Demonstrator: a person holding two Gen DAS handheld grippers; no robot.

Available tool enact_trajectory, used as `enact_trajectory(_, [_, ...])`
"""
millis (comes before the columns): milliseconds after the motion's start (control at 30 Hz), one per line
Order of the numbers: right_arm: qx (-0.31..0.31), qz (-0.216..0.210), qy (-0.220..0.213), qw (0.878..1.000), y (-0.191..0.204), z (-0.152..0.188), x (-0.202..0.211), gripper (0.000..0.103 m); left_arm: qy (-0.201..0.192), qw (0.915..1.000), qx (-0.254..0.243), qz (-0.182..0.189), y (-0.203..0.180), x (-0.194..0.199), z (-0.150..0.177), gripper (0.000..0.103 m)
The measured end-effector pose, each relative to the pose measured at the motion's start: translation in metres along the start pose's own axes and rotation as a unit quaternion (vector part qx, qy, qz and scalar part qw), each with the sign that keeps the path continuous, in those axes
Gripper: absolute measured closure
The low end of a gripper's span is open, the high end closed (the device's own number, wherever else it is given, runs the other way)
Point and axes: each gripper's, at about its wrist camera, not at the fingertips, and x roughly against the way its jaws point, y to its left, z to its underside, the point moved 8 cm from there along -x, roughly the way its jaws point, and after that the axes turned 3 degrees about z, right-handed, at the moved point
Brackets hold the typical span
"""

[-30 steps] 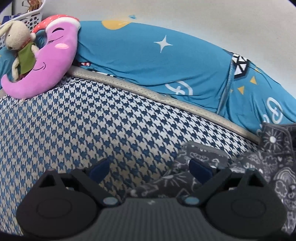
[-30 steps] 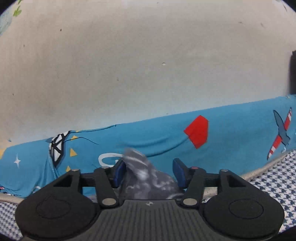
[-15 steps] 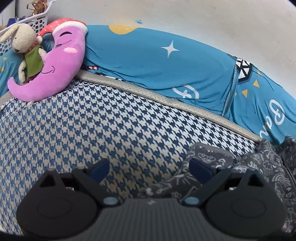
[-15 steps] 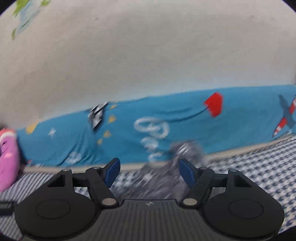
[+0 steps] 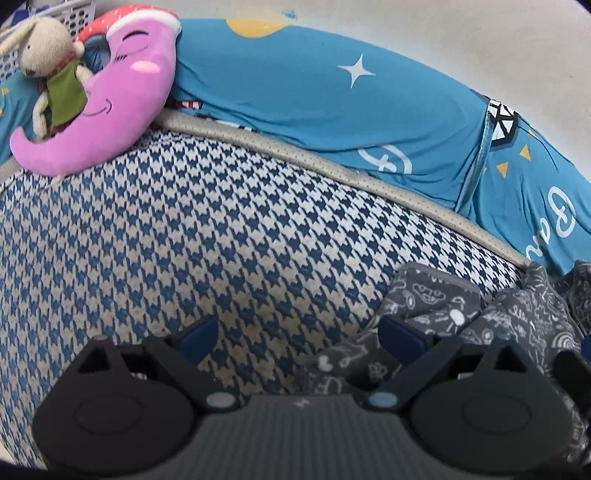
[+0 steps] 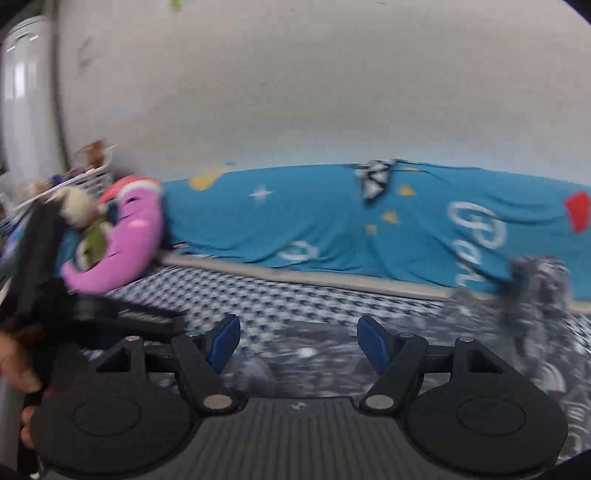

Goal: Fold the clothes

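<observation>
A dark grey garment (image 5: 443, 314) with white doodle print lies crumpled on the houndstooth bed, at the lower right of the left wrist view. My left gripper (image 5: 297, 336) is open just above the bed. Its right finger (image 5: 400, 334) is over the garment's edge, and nothing is clamped. In the right wrist view the garment (image 6: 535, 291) is blurred, spread under and to the right of my right gripper (image 6: 298, 343). That gripper is open with nothing held. The left gripper's black body (image 6: 48, 291) and a hand (image 6: 14, 365) show at the left edge.
The bed has a blue-and-white houndstooth cover (image 5: 221, 229) with a beige piped edge. A blue printed quilt (image 5: 332, 96) is rolled along the wall behind it. A purple moon pillow (image 5: 122, 96) and a plush rabbit (image 5: 48, 62) lie at the far left, by a white basket (image 5: 74, 18).
The garment that stood up between the right gripper's fingers has dropped onto the bed. The right gripper has opened wider and swung left. The left gripper has barely moved.
</observation>
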Motion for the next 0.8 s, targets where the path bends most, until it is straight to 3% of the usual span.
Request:
enact_trajectory(433, [0.112, -0.038, 0.005, 0.993, 0.058, 0.029, -0.026, 0.032, 0.052, 0.9974, 0.047, 0.013, 0.028, -0.013, 0.003, 0.003])
enact_trajectory(600, [0.193, -0.024, 0.022, 0.981, 0.073, 0.052, -0.041, 0.034, 0.068, 0.996, 0.056, 0.018, 0.034, -0.018, 0.009, 0.003])
enact_trajectory(667, [0.217, -0.005, 0.032, 0.976, 0.072, 0.062, -0.046, 0.064, 0.073, 0.9955, 0.057, 0.019, 0.035, -0.02, 0.011, 0.002])
enact_trajectory(733, [0.215, 0.006, 0.042, 0.976, 0.067, 0.064, -0.047, 0.081, 0.077, 0.9949, 0.061, 0.021, 0.035, -0.022, 0.012, 0.002])
enact_trajectory(800, [0.2, 0.012, 0.045, 0.979, 0.06, 0.061, -0.042, 0.085, 0.078, 0.9945, 0.066, 0.024, 0.034, -0.022, 0.013, 0.001])
